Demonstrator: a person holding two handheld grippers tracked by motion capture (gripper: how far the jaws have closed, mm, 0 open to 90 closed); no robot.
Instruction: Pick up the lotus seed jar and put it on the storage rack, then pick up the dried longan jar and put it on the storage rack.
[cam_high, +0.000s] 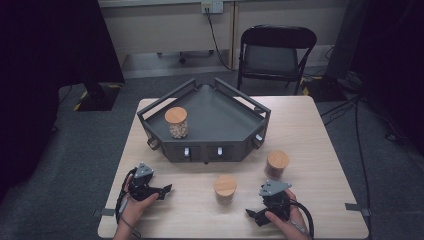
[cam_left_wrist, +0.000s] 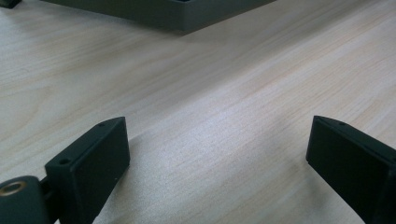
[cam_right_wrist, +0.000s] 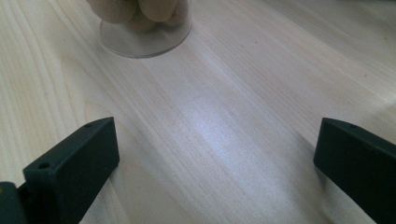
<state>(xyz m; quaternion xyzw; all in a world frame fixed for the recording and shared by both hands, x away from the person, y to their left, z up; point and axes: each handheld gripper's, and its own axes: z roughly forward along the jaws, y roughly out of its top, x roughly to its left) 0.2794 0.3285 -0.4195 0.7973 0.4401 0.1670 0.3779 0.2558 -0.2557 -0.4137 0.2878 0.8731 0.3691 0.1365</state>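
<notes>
Three clear glass jars with round wooden lids show in the high view: one jar stands inside the dark grey angular metal tray at its left part, a second jar stands on the pale wooden counter in front of the tray, and a third jar stands to the right of it, near the tray's right front corner. The left gripper, black with a grey three-cornered plate, rests low on the counter in the person's left hand, pointing toward the middle jar but well apart from it. The right gripper sits in the right hand, just beside the middle jar, its jaws aimed leftward below it

In the left gripper view the left gripper has its jaws spread wide with bare counter between them, the tray's edge farther off

In the right gripper view the right gripper likewise holds its jaws wide apart, clamped on nothing; the bottom of the middle jar, filled with pale rounded pieces, stands near ahead, toward the left
</notes>
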